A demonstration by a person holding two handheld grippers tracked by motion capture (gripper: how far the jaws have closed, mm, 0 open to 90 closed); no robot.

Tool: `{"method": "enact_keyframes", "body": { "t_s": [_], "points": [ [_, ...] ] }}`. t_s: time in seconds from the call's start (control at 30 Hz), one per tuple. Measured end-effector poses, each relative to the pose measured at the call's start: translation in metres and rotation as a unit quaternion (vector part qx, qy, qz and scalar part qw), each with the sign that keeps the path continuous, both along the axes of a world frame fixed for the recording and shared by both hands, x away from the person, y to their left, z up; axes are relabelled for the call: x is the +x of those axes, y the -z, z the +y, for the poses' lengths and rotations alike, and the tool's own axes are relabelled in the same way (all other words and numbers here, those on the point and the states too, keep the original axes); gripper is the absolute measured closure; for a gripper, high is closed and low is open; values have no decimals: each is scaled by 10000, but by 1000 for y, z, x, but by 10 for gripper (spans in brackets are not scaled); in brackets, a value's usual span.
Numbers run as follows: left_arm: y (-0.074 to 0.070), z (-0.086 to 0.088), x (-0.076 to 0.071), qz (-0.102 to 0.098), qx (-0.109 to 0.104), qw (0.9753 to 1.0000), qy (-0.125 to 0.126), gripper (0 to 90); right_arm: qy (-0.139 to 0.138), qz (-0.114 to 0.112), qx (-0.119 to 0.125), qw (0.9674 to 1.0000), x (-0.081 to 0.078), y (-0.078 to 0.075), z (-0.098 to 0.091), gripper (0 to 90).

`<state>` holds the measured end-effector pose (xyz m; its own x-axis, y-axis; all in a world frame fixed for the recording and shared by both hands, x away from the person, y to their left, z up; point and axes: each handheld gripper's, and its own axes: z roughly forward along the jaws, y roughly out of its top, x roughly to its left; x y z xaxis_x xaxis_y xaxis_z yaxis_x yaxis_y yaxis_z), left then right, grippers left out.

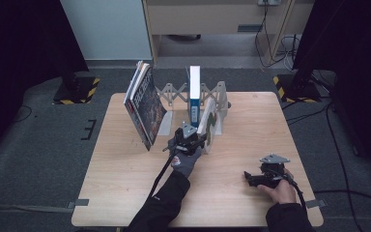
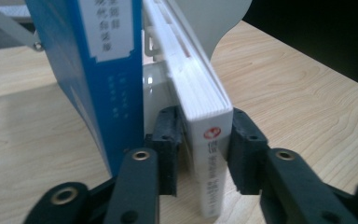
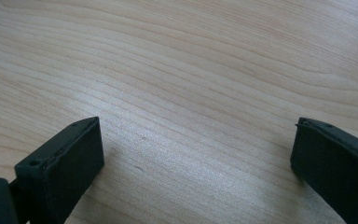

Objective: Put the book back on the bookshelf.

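Right tongs [image 1: 248,177] nearest, at the near right of the desk [image 1: 125,183], lying low in the person's right hand [image 1: 280,191]. Its own view shows both jaws spread wide over bare wood grain, nothing between them: open.

Left tongs [image 1: 204,138] farther in, about mid-desk, carried on a gloved left hand [image 1: 186,162] with a dark sleeve behind it. In the left gripper view the jaws stand either side of the spine of a white book [image 2: 209,140] (red emblem low on the spine). The right pad touches the cover; the left pad sits just beside it, whether pressing I cannot tell for sure, though the book looks gripped. The white book leans, its top tipped away to the right.

Just left of it, a blue book [image 2: 107,79] stands upright, spine toward the camera, white label near the top.

Beyond, both books sit in a pale folding rack [image 1: 171,92] with scissor struts. At the rack's left end, a few thinner books [image 1: 144,104] lean steeply.
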<state>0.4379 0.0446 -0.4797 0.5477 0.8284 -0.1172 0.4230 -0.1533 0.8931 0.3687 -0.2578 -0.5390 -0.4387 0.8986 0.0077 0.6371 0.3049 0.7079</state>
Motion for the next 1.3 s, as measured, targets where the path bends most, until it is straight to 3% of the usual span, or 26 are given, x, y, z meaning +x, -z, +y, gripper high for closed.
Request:
{"method": "enact_keyframes", "body": {
  "t_s": [0.1, 0.3, 0.47, 0.57, 0.77, 0.97, 1.3],
  "points": [
    [-3, -8, 1, -38, 197, 9998, -39, 720, -7, -5, -2, 10000, 0, 0, 0, 28],
    [-4, -16, 9, 59, 124, 9996, -244, 718, -7, -5, -4, 10000, 0, 0, 0, 28],
    [-8, -19, 19, 66, 86, 9996, -248, 715, -6, -1, 2, 10000, 0, 0, 0, 26],
    [-8, -19, 24, 101, 130, 9998, -117, 705, -11, -1, 4, 10000, 1, 0, 0, 24],
    [-1, -18, 17, 56, 95, 9996, 256, 668, -13, -2, 3, 10000, 1, 0, 0, 24],
    [2, -12, 9, 35, 158, 9977, 660, 669, -14, 0, 3, 10000, 1, 0, 0, 24],
    [1, -19, 16, 77, 194, 9974, 685, 698, -14, -3, 1, 10000, 1, 0, 0, 24]
  ]
}}
